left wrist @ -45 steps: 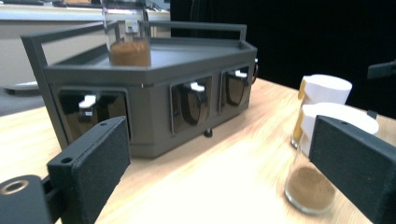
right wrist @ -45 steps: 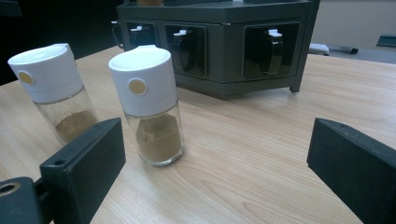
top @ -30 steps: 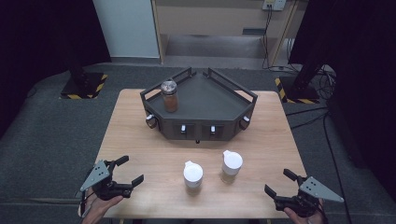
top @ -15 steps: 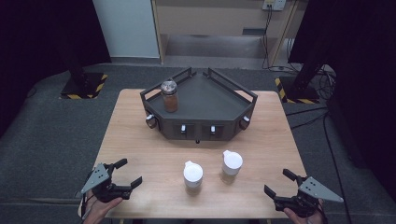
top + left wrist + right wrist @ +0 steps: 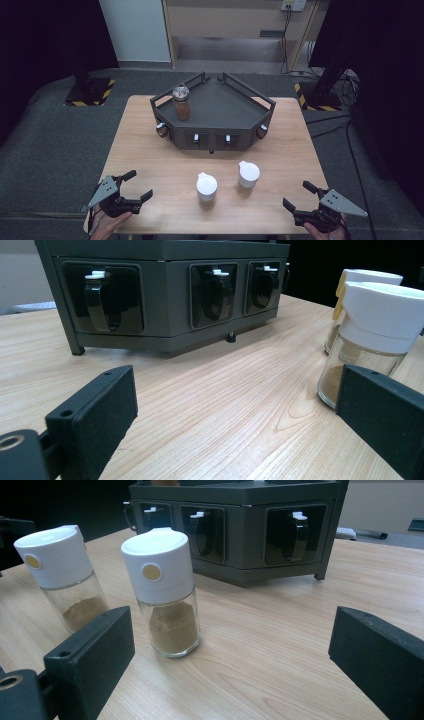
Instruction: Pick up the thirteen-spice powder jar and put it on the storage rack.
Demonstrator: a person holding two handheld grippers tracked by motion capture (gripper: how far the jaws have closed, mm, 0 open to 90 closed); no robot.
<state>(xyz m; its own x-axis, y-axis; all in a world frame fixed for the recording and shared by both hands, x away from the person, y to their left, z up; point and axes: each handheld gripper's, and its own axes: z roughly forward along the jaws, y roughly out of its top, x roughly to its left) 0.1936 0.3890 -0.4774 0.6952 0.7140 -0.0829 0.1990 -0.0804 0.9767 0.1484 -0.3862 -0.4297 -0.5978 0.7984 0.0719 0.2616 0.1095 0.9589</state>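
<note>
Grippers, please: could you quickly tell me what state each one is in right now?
Left gripper: jaws open and just opening wider, nothing between them.
Right gripper: jaws open, holding nothing.

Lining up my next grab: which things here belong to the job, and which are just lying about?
In the job: two white-capped spice jars, dark rack, brown-filled jar on it, open left gripper, open right gripper.
Lying about: wall cables, hazard-striped stand bases.

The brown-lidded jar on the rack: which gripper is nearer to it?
Left. The left gripper sits below the jar, slightly leftward; the right gripper lies far across, at the table's opposite corner.
</note>
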